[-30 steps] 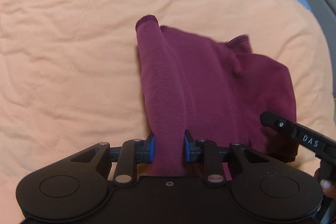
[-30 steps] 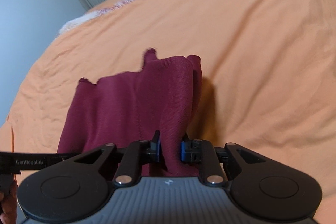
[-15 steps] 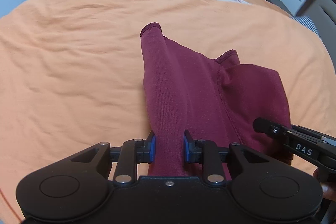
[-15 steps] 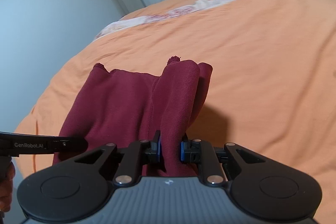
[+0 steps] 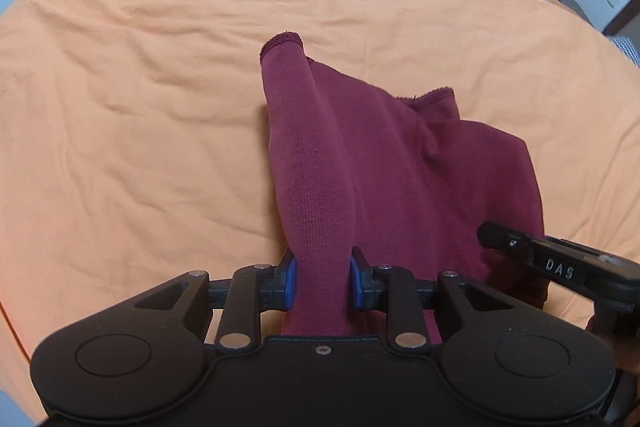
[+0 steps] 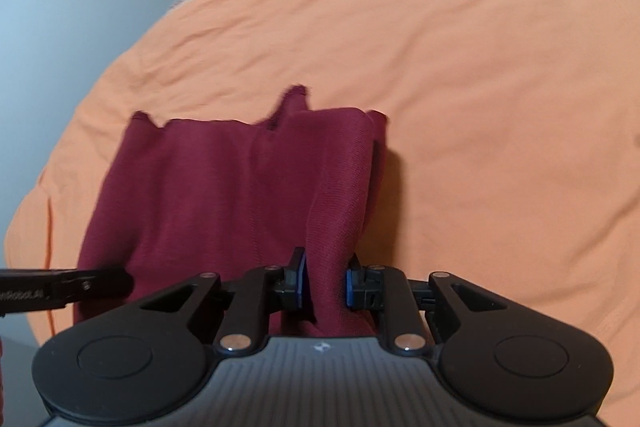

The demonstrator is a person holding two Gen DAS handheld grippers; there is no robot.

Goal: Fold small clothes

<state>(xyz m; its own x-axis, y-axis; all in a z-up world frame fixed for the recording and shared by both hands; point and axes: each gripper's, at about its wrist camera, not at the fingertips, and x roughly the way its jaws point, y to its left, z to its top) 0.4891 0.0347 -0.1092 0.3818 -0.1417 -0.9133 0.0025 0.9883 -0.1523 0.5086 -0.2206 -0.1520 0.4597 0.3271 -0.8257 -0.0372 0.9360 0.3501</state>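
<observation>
Between your left gripper [image 5: 323,281] pads: bunched hem of maroon garment [image 5: 384,163], clamped | right gripper [image 6: 323,283] clamps the other hem corner | garment hangs over orange bedspread [image 5: 140,87], far end resting mid-bed | keep both level, cloth taut, lay far edge first, then release.

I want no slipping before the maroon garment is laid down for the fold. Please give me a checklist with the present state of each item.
1. Left gripper shut on the maroon garment: ok.
2. Right gripper shut on it: ok.
3. Cloth between the grippers flat: not ok, it is bunched.
4. Orange bedsheet bare around the garment: ok.
5. Far hem touching the sheet: cannot tell.
</observation>
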